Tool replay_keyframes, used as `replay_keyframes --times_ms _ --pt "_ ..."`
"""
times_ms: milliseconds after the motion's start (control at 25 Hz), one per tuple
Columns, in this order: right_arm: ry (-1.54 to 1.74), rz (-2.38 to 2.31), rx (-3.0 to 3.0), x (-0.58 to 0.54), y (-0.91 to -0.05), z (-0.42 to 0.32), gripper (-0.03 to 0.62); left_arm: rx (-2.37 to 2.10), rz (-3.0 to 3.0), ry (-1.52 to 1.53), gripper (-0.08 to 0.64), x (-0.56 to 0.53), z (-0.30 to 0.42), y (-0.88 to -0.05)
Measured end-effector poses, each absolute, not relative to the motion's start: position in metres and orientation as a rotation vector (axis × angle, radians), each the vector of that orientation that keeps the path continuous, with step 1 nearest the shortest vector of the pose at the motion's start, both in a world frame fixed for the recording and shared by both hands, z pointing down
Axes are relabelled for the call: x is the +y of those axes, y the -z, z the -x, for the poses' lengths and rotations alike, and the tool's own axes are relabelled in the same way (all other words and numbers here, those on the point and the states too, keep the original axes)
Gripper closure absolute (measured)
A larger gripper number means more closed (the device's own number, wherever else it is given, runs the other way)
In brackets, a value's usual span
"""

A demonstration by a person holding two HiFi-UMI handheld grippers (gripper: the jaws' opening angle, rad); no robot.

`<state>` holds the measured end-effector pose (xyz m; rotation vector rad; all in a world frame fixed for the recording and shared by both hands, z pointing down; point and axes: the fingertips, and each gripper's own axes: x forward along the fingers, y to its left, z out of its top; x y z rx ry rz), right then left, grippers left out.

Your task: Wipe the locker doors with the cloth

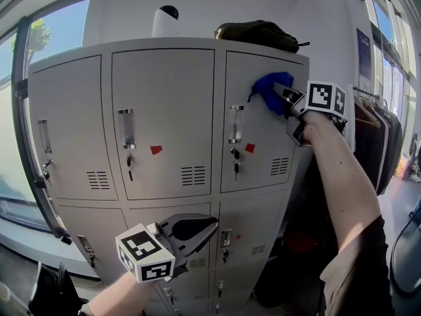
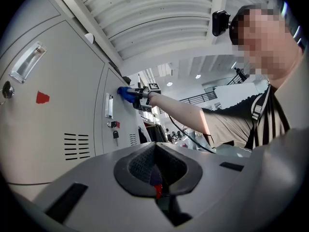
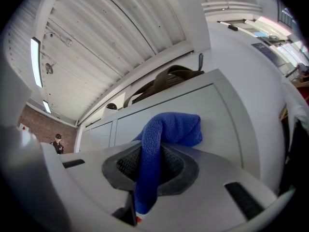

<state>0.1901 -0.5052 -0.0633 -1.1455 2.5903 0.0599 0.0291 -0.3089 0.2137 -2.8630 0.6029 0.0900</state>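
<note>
**A:** Where's the cloth?

**B:** The blue cloth (image 3: 169, 129) is pinched in the right claw (image 3: 149, 166). The jaws are clamped on a folded strand and the wad sticks out past the tips. The wad sits against the top-right door (image 1: 263, 150), up high and to the right of its handle (image 1: 235, 124).

**A:** Why grip it that way?

**B:** My read is that with the wad out front, fabric meets the metal instead of the jaw tips. The arm is stretched up because that's the top row.

**A:** Left claw?

**B:** The left claw (image 1: 191, 229) is low, in front of the lower row (image 1: 256, 222) and apart from it. Its jaws are pressed together with nothing between them. There's a tiny red speck at the seam in its own view, probably part of the claw, but it's hard to tell. I'd guess it's parked low to stay out of the wiping path.

**A:** Progress?

**B:** I'd call it early. The cloth is at the upper corner of one door. Nothing is touching the middle door (image 1: 164, 124), the left door (image 1: 66, 130) or the lower row. There's no visible dirt, so I can't grade what's clean.

**A:** Risks?

**B:** The cloth could snag on the handle, the key (image 1: 236, 167) hanging below it, or the red tag (image 1: 250, 147). The bag (image 1: 260, 35) on top of the locker sits near the edge just above the cloth, so upward strokes should stop short of it.
</note>
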Motion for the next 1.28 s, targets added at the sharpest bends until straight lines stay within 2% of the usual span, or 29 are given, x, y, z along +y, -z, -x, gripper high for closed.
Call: replay_keyframes --times_ms 280,480,600,960,1080,1280 --pt "-0.028 1.258 2.533 -0.521 0.052 -0.262 0.535 0.632 2.851 -0.052 0.552 -0.307 -0.046 -0.212" --pt "-0.024 1.262 2.522 -0.521 0.045 -0.280 0.535 0.646 2.851 -0.044 0.552 -0.304 -0.058 -0.218" --pt "-0.087 1.173 2.585 -0.506 0.043 -0.252 0.535 0.680 2.866 -0.039 0.552 -0.305 -0.058 -0.226" --pt "-0.213 0.937 2.814 -0.458 0.011 -0.088 0.535 0.721 2.879 -0.050 0.552 -0.284 -0.023 -0.232" --pt "-0.181 1.006 2.823 -0.468 0.002 -0.071 0.535 0.722 2.872 -0.063 0.552 -0.274 -0.003 -0.228" --pt "-0.097 1.051 2.768 -0.484 -0.004 -0.085 0.535 0.739 2.862 -0.111 0.552 -0.271 0.025 -0.222"
